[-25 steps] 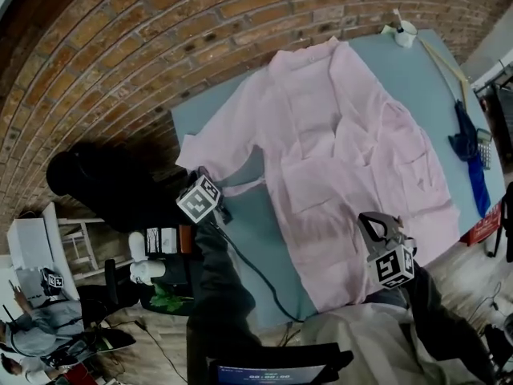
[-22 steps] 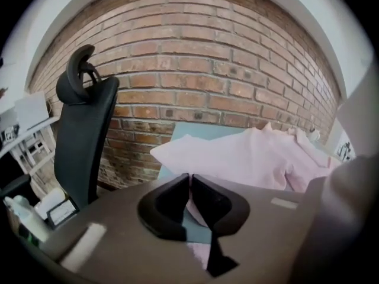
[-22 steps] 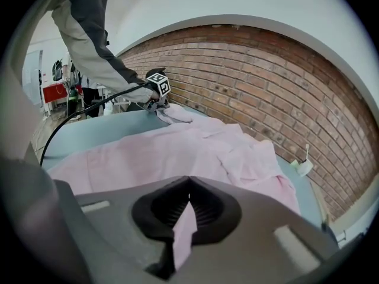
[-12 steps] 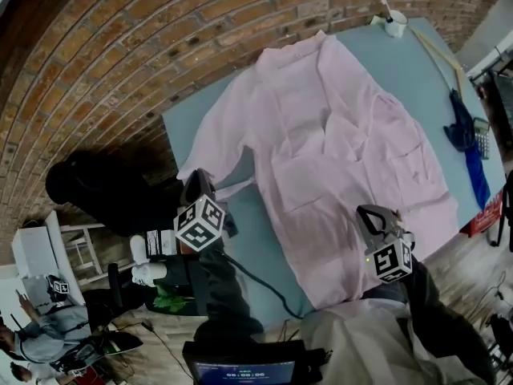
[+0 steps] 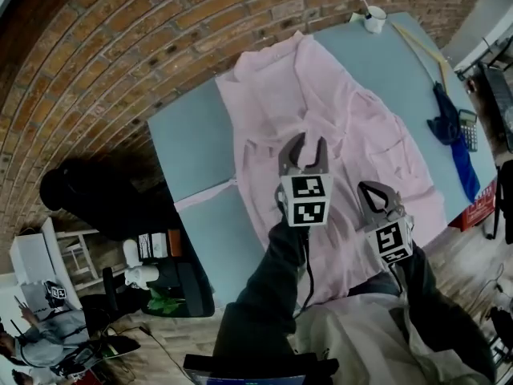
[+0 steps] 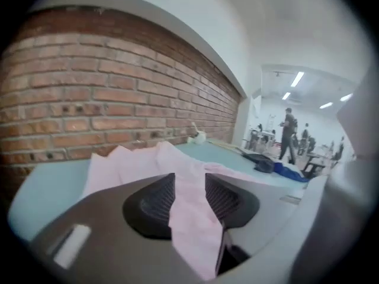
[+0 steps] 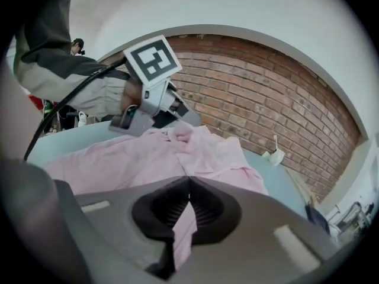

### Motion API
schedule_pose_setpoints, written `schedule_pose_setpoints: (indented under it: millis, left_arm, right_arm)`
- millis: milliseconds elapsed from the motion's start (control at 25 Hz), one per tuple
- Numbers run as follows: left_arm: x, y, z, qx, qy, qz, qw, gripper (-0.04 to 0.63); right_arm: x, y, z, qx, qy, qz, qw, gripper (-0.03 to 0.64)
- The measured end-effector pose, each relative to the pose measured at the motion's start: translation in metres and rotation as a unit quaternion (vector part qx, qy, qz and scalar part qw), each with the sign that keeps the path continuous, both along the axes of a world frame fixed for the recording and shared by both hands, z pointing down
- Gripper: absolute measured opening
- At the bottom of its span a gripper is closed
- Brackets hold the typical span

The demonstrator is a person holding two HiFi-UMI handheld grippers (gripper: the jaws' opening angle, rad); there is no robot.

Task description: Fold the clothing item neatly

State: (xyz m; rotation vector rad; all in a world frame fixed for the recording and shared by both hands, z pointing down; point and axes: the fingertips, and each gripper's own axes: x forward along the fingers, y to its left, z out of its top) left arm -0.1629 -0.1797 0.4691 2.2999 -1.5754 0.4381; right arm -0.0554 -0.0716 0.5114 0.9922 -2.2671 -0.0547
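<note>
- Pale blue-grey counter (image 5: 188, 143) stands against a red brick wall (image 5: 120, 46). Past its far end is an open room with strip lights, and people (image 6: 288, 136) stand there.
- Pink button-up shirt (image 5: 353, 127) lies spread over the counter's middle, collar end nearest the wall.
- Left hand-held gripper (image 5: 310, 143) is over the shirt's middle. Its jaws have just been opening and are now parted, with pink fabric draped loose between them.
- Right hand-held gripper (image 5: 377, 197) is at the shirt's near hem, clenched on a fold of it.
- 1 white cup (image 5: 373, 20) sits at the far corner. A long wooden stick (image 5: 417, 42), a blue cloth (image 5: 453, 131) and a calculator (image 5: 469, 129) lie along the right edge.
</note>
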Motion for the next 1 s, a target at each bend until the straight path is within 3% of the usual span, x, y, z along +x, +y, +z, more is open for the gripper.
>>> schedule_pose_setpoints:
  millis: [80, 200, 240, 320, 440, 560, 720, 920, 1000]
  left_arm:
    - [0.048, 0.036, 0.016, -0.039, 0.045, 0.047, 0.9971, 0.179]
    - [0.066, 0.092, 0.031, -0.05, 0.043, 0.059, 0.9961, 0.175]
    - [0.061, 0.107, 0.033, -0.045, 0.038, 0.047, 0.9972, 0.145]
    - [0.042, 0.132, 0.033, -0.037, 0.042, 0.008, 0.9984, 0.021]
    - [0.027, 0.172, 0.033, -0.037, 0.057, -0.043, 0.9968, 0.008]
    - [0.026, 0.215, 0.037, -0.038, 0.045, -0.099, 0.9934, 0.008]
    - [0.031, 0.283, 0.044, -0.042, 0.034, -0.202, 0.9779, 0.008]
    - [0.063, 0.34, 0.061, -0.053, 0.031, -0.285, 0.9567, 0.008]
    - [0.065, 0.357, 0.068, -0.059, 0.035, -0.323, 0.9439, 0.008]
  right_arm:
    - [0.011, 0.003, -0.001, -0.011, -0.01, 0.009, 1.0, 0.002]
    - [0.028, 0.007, -0.007, -0.007, -0.028, 0.018, 0.999, 0.002]
    - [0.033, 0.008, -0.01, 0.0, -0.04, 0.019, 0.999, 0.002]
    - [0.039, 0.013, -0.016, 0.012, -0.066, 0.012, 0.998, 0.002]
    - [0.052, 0.035, -0.02, 0.008, -0.099, -0.007, 0.995, 0.002]
    - [0.081, 0.06, -0.018, -0.03, -0.151, -0.001, 0.988, 0.002]
    - [0.144, 0.096, -0.002, -0.084, -0.183, -0.003, 0.98, 0.002]
    - [0.226, 0.129, 0.021, -0.115, -0.156, -0.022, 0.981, 0.002]
    - [0.255, 0.131, 0.027, -0.107, -0.142, 0.005, 0.984, 0.002]
